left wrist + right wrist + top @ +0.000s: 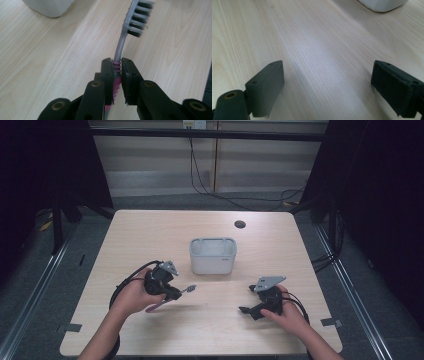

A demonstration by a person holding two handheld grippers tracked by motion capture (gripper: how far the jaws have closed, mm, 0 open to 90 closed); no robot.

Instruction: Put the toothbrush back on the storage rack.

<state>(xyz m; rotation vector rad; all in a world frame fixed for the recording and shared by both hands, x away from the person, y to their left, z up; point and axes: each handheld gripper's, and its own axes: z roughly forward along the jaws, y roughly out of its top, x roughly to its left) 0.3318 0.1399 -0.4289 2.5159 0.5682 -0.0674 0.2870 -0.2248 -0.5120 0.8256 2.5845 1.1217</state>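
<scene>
A grey and pink toothbrush [119, 50] is clamped in my left gripper [117, 65], which is shut on its ribbed pink neck; the bristled head [139, 17] sticks out beyond the jaws. In the high view the left gripper [176, 294] holds the toothbrush [188, 289] above the table, head toward the white bin [213, 255]. My right gripper [244, 310] rests low at the table's right, and in its own view the right gripper [327, 85] stands open, jaws wide apart with bare wood between them.
The white rectangular bin [48, 7] stands mid-table, its corner also in the right gripper view [382, 5]. A round black grommet [240, 224] sits near the wooden table's [150, 230] far edge. Cables run across the floor behind it.
</scene>
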